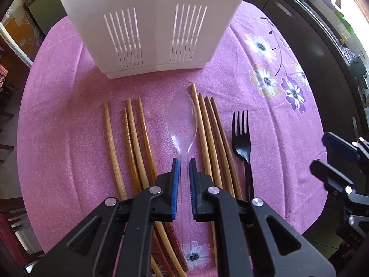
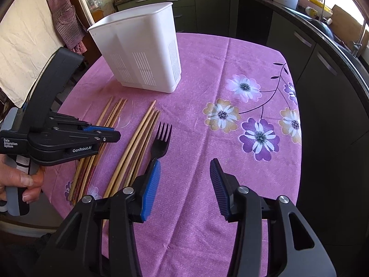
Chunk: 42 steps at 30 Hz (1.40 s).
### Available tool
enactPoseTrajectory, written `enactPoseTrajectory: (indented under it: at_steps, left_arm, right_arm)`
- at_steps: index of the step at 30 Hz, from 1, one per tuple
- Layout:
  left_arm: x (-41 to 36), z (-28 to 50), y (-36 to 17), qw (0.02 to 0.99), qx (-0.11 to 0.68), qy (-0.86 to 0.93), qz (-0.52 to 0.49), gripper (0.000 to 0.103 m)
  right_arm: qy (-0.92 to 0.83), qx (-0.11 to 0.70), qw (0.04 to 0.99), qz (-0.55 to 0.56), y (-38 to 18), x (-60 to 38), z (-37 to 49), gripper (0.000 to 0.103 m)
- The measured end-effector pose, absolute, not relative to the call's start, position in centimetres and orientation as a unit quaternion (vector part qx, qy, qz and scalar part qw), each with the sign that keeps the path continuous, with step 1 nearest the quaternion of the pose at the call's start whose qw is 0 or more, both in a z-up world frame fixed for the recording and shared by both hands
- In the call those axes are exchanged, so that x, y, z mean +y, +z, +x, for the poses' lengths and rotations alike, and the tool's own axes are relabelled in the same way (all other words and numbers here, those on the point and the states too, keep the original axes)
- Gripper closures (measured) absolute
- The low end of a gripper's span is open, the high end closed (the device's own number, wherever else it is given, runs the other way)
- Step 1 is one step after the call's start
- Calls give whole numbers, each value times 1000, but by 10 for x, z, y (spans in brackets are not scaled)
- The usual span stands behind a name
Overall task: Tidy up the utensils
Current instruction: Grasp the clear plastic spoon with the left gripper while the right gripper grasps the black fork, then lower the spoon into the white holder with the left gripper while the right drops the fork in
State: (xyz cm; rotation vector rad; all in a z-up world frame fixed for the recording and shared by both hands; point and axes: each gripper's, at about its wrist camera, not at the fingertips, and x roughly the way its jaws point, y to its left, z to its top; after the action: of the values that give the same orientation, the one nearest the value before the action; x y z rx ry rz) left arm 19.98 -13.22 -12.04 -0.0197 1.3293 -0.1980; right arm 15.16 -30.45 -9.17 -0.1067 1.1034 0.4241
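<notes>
The left gripper [image 1: 183, 164], black with ribbed blue pads, is clamped narrowly on the thin handle of a clear plastic spoon [image 1: 182, 120] lying on the table. Four wooden chopsticks [image 1: 129, 138], some with carved rings, lie left of the spoon; four plain ones [image 1: 211, 138] lie right of it. Beside those rests one black plastic fork [image 1: 242, 136] with four tines. The right gripper [image 2: 185, 173] hangs half-open over bare cloth, holding nothing. Beyond stands one white plastic utensil holder [image 2: 138, 53], slotted near its base, on a pink flowered tablecloth [image 2: 230, 138].
</notes>
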Motion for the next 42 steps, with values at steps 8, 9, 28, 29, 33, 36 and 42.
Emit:
enactPoseTrajectory:
  at_steps: [8, 9, 28, 29, 33, 36, 42]
  left_arm:
    - [-119, 166, -58, 842, 527, -111, -14, 94]
    - [-115, 159, -51, 848, 517, -112, -11, 94]
    - [-93, 117, -23, 874, 467, -134, 8, 94]
    - [-92, 117, -22, 875, 465, -134, 8, 94]
    - [-88, 119, -10, 879, 457, -137, 3, 94]
    - [-82, 122, 9, 887, 441, -137, -2, 94]
    - [-68, 135, 67, 916, 381, -128, -10, 94]
  right_arm:
    - [215, 574, 788, -56, -119, -270, 161, 77]
    - [214, 579, 785, -59, -122, -266, 163, 77]
    - [177, 622, 757, -92, -157, -221, 187, 90]
    - [174, 617, 761, -97, -158, -223, 186, 92]
    - [185, 596, 777, -78, -146, -235, 179, 93]
    - [199, 572, 794, -55, -127, -246, 171, 93]
    - [230, 511, 828, -7, -83, -273, 153, 93]
